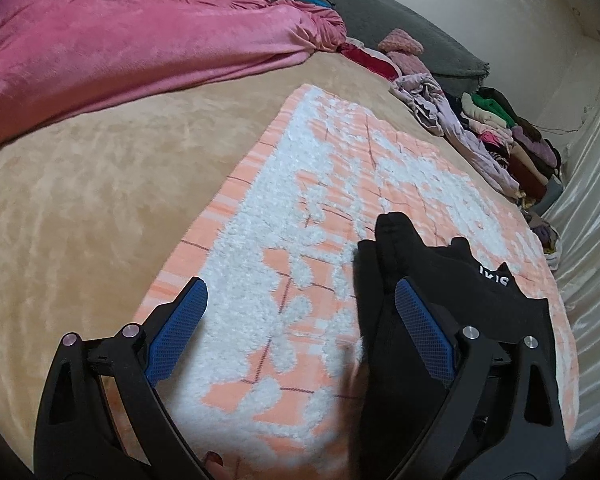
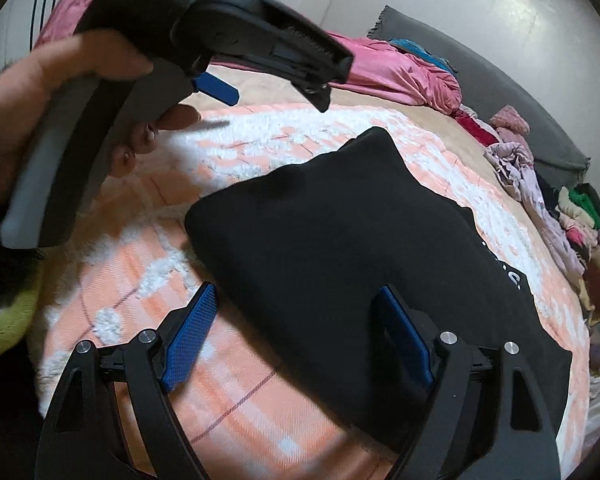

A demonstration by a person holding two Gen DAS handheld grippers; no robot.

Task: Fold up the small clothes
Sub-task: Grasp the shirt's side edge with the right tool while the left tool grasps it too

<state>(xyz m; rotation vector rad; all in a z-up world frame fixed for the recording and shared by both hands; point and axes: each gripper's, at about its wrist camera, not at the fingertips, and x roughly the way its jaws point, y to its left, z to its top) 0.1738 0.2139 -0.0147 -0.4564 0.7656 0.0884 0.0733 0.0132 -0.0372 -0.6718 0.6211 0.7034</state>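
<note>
Where the mat (image 1: 400,168) ends, piled clothes (image 1: 500,136) line its edge.

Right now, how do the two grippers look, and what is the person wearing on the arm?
Both grippers, left gripper and right gripper, are black plastic with two angled fingers, silver round pins at the joints, and blue cross-hatched pads. In the right wrist view the left tool shows a grey handle and small white lettering on top. The person's hand comes out of a yellow-green sleeve.
</note>
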